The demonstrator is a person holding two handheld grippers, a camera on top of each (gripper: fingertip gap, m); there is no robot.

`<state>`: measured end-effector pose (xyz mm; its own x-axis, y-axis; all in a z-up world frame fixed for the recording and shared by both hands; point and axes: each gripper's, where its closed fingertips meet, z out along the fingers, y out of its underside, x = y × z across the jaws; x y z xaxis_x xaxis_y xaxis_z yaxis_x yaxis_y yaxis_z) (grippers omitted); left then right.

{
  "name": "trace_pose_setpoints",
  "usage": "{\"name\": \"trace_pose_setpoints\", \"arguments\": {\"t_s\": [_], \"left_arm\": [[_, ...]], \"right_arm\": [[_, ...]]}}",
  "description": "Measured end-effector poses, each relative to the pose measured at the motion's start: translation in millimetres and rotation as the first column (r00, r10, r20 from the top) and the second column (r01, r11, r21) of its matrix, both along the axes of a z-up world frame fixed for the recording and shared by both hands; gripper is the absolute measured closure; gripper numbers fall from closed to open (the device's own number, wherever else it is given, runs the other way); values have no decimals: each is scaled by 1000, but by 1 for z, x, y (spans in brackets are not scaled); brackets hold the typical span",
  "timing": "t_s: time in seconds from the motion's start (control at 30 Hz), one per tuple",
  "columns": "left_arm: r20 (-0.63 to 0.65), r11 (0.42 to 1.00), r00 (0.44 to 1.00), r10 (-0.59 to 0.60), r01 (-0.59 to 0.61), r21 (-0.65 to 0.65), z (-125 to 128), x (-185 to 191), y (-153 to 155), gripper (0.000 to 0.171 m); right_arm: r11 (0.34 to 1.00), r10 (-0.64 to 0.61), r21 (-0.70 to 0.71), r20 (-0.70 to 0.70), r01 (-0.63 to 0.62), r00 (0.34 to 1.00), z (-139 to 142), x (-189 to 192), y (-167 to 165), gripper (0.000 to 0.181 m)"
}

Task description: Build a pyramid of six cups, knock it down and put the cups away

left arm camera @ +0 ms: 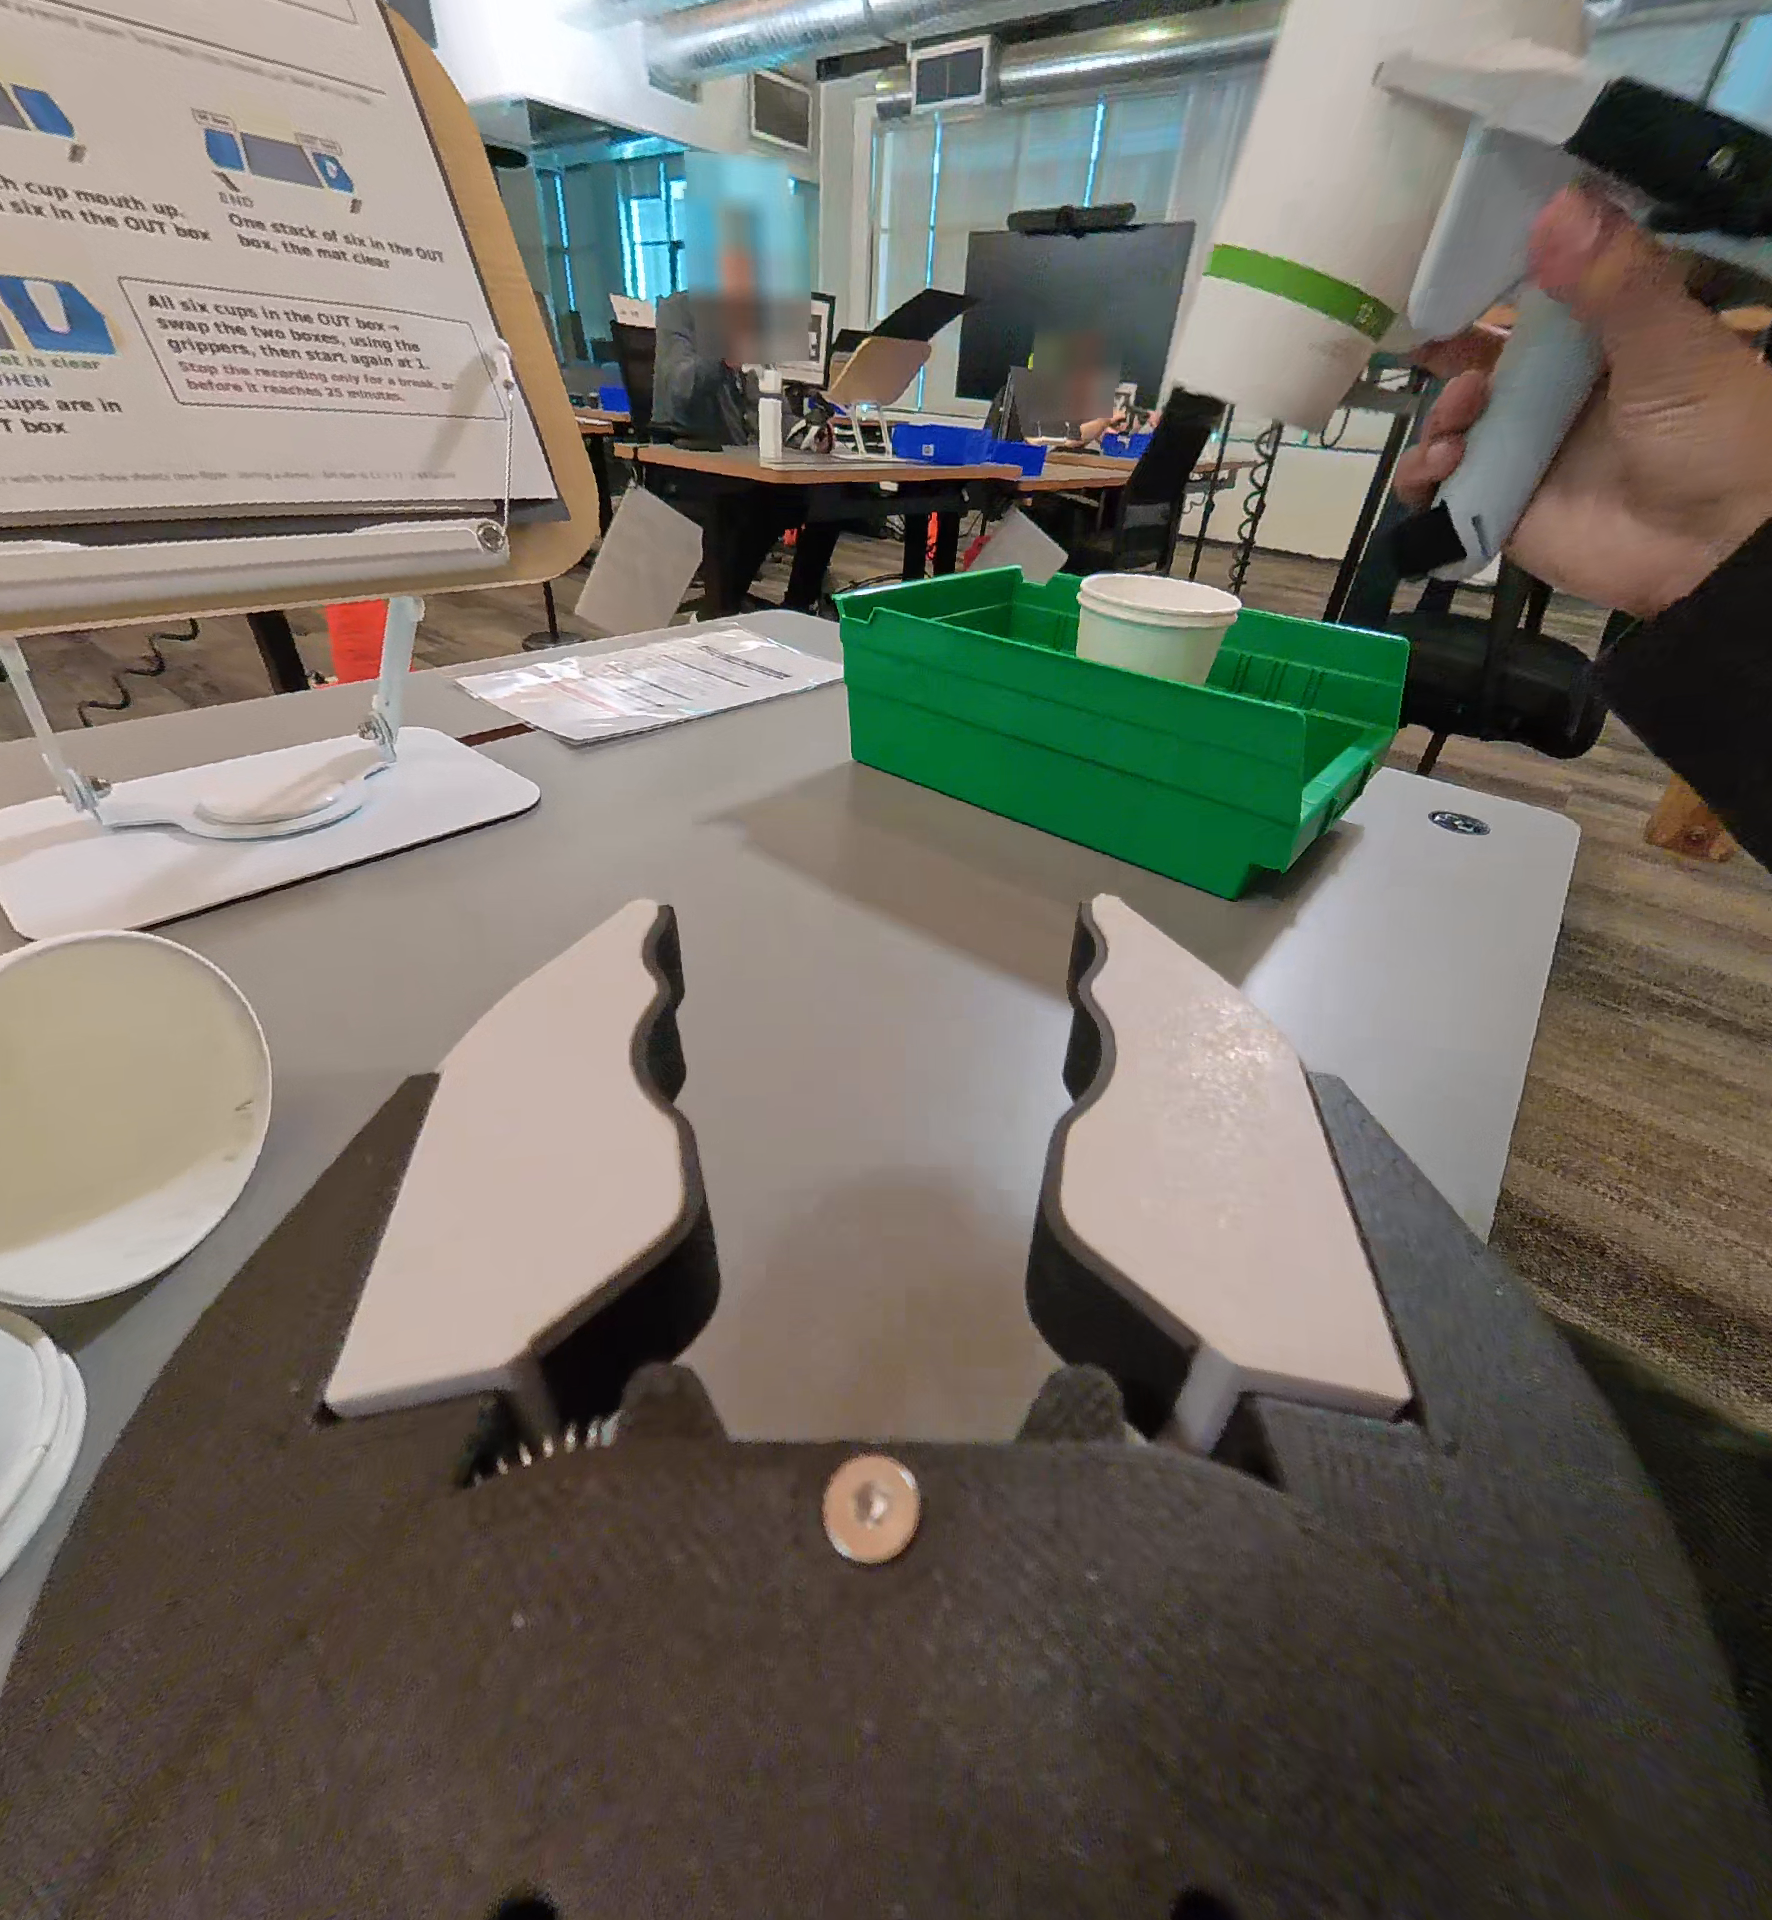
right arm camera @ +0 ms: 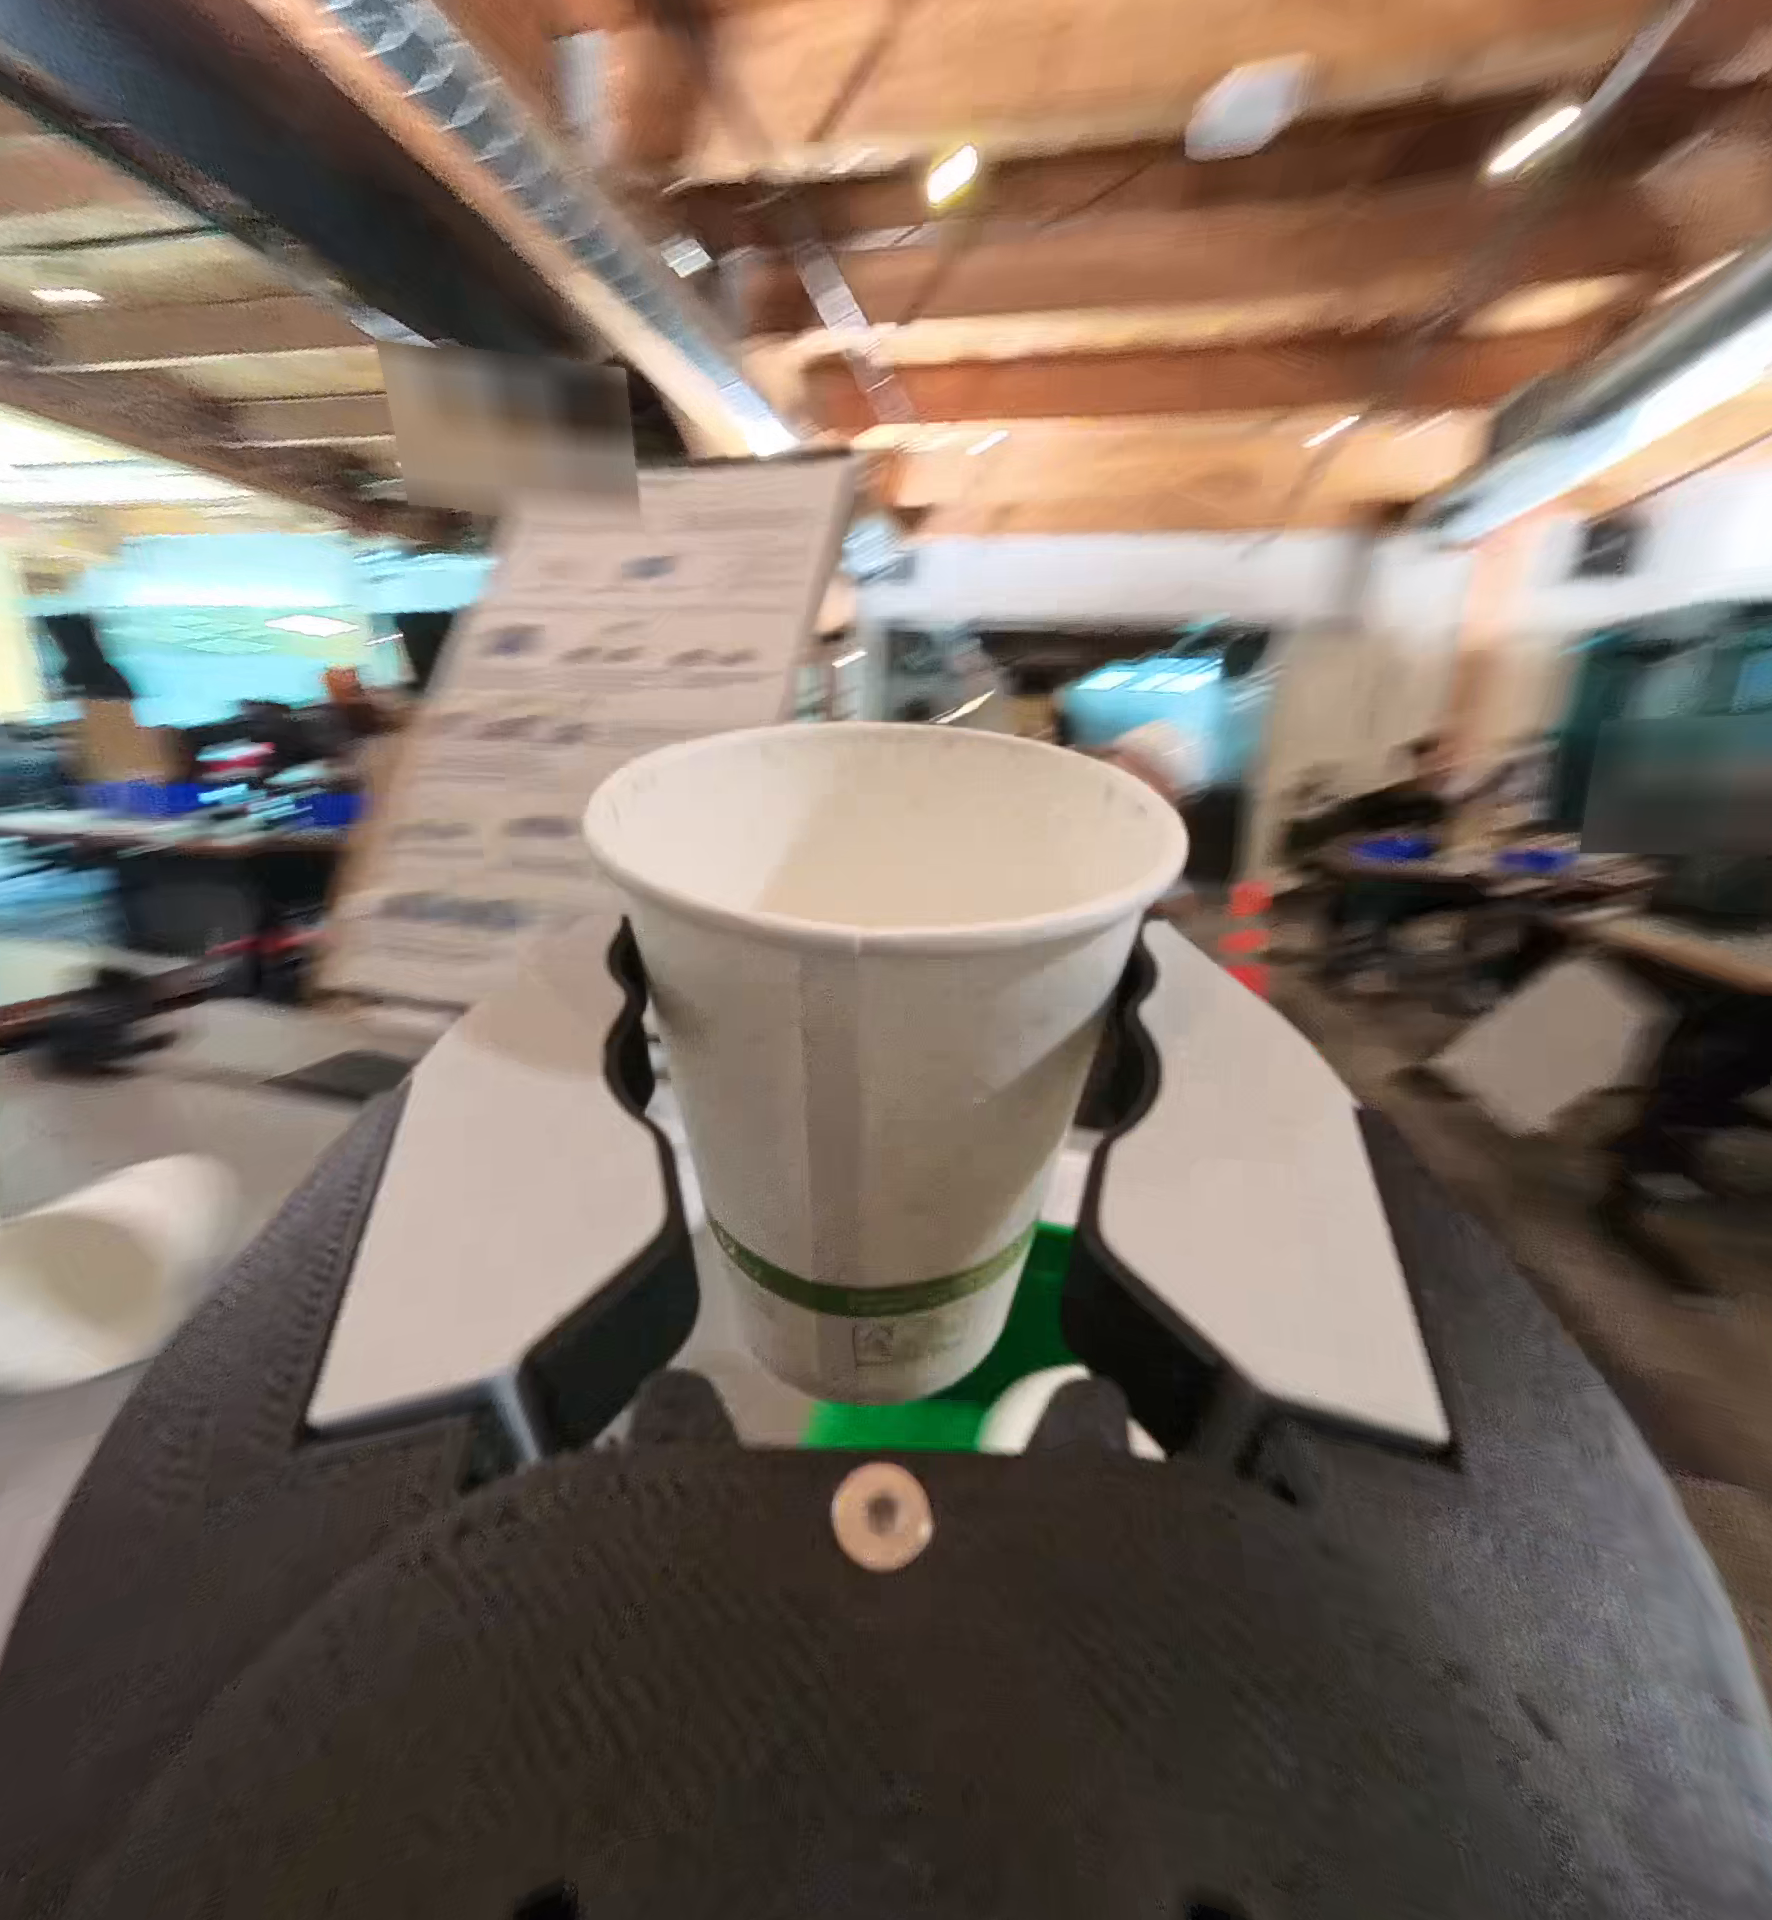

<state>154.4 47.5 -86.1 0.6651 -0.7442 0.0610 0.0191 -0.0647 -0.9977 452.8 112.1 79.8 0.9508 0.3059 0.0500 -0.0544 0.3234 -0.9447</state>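
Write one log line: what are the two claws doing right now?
left claw: open, empty, above grey table | right claw: shut on paper cup, raised | green bin: one cup inside

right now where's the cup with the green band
The cup with the green band is clamped in the right hand-held gripper, mouth up; in the left wrist view it is raised at upper right, above the green bin.

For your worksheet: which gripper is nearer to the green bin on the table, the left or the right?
Probably the right. The right gripper, holding a paper cup, hangs in the air over the green bin. The left gripper is open, low over the table, short of the bin.
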Motion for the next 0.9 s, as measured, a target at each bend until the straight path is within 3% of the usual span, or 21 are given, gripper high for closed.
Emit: {"name": "trace_pose_setpoints", "arguments": {"t_s": [0.1, 0.2, 0.43, 0.7, 0.83, 0.9], "left_arm": [[-15, 1000, 1000, -8, 8, -15, -5, 4, 0, 99], [-29, 1000, 999, -18, 17, -23, -9, 8, -2, 100], [-69, 999, 998, -11, 9, -32, -19, 8, -1, 100], [-57, 999, 998, 28, -29, -27, -16, -5, -3, 101], [-55, 998, 997, 47, -48, -27, -15, -12, -2, 101], [-52, 998, 997, 55, -57, -24, -14, -14, -2, 101]], "right_arm": [[974, -218, 60, -25, 219, 976, -17, 71, 5, 93], [965, -246, 70, -80, 251, 966, -29, 92, 11, 93], [954, -284, 126, 85, 273, 955, -50, 72, 43, 93], [965, -246, -82, 58, 250, 967, -89, 76, 75, 90], [952, -194, -239, 16, 192, 981, -104, 77, 81, 41], [949, -192, -254, -2, 186, 981, -101, 83, 76, 39]]}}
